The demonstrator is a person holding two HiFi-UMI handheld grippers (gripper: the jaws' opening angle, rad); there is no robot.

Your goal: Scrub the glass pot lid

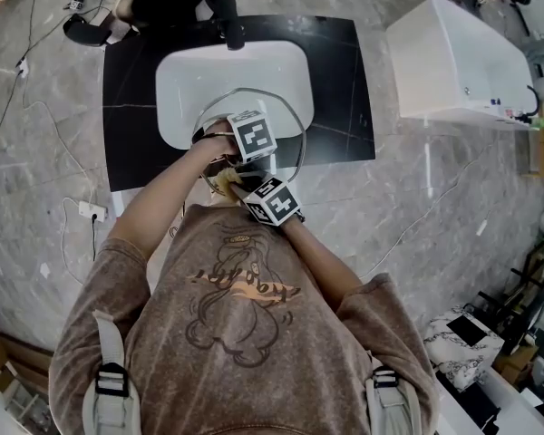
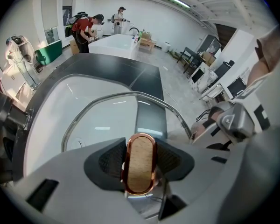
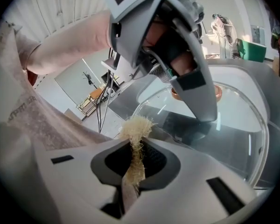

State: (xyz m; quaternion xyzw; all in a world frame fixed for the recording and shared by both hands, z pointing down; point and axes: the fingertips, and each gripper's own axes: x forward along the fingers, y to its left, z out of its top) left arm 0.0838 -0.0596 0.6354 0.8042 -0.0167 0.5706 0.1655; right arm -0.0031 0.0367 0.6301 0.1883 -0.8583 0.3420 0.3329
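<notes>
The glass pot lid (image 1: pixel 288 118) with its metal rim is held tilted over the near edge of the white sink (image 1: pixel 186 80). My left gripper (image 2: pixel 140 155) is shut on the lid's knob (image 2: pixel 140 169), an oval of wood in a copper band. Past it, the lid's rim (image 2: pixel 130 95) arcs above the basin. My right gripper (image 3: pixel 136 148) is shut on a pale fibrous scrubber (image 3: pixel 135 127), right beside the glass of the lid (image 3: pixel 224 139). The left gripper (image 3: pixel 186 55) hangs over the lid in the right gripper view. Both marker cubes (image 1: pixel 252 134) sit close together in the head view.
A black countertop (image 1: pixel 344 80) surrounds the sink, with a dark faucet (image 1: pixel 228 27) at its far edge. A white tub (image 1: pixel 453 62) stands to the right on the marble floor. Cables (image 1: pixel 36 107) and a power strip (image 1: pixel 91 211) lie at the left. People stand far back (image 2: pixel 88 29).
</notes>
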